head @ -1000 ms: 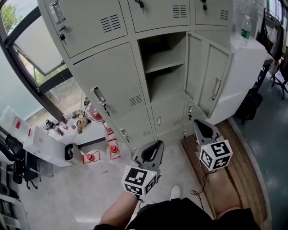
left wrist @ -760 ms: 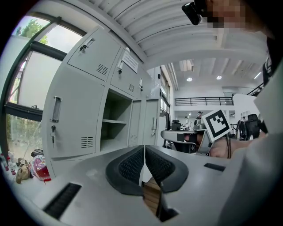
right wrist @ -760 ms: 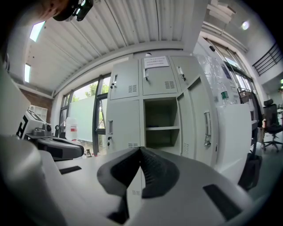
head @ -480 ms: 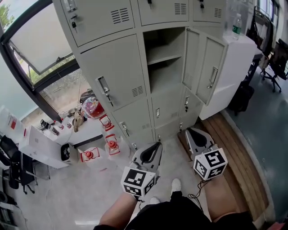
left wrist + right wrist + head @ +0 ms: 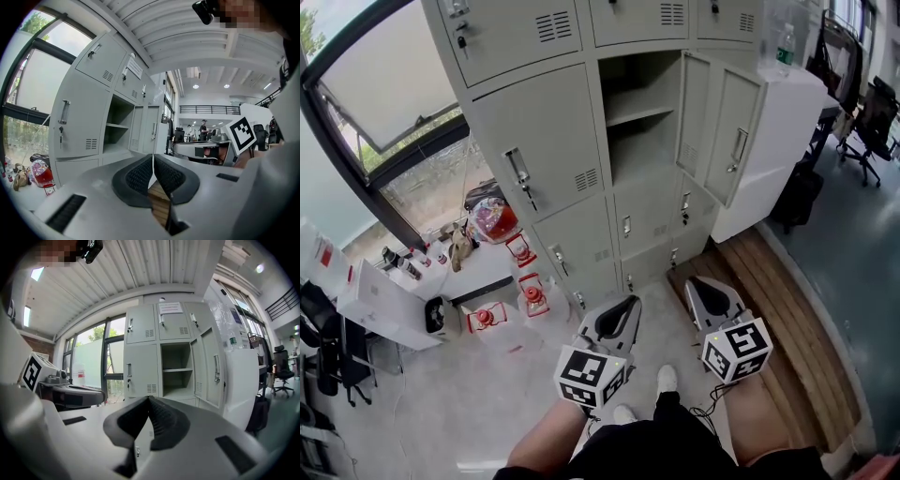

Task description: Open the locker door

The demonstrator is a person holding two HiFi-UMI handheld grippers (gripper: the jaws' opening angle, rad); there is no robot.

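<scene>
The grey locker bank [image 5: 544,141] stands ahead. Its middle locker is open, with the door [image 5: 727,131] swung out to the right and an empty shelf [image 5: 642,111] inside. The same open door [image 5: 214,369] and its handle show in the right gripper view; the open compartment [image 5: 119,129] also shows in the left gripper view. My left gripper [image 5: 622,307] and right gripper [image 5: 701,284] are held low near my legs, well back from the lockers. Both are shut with nothing between the pads.
Red lanterns [image 5: 532,295] and small items lie on the floor and a white box [image 5: 380,305] at the left, below a window. A white cabinet [image 5: 787,122] with a bottle stands right of the lockers. Office chairs [image 5: 867,122] stand at the far right. A wooden strip [image 5: 787,309] runs along the floor.
The view has pulled back from the lockers and shifted slightly. Both grippers have dropped a little lower in the picture; the door stays open.
</scene>
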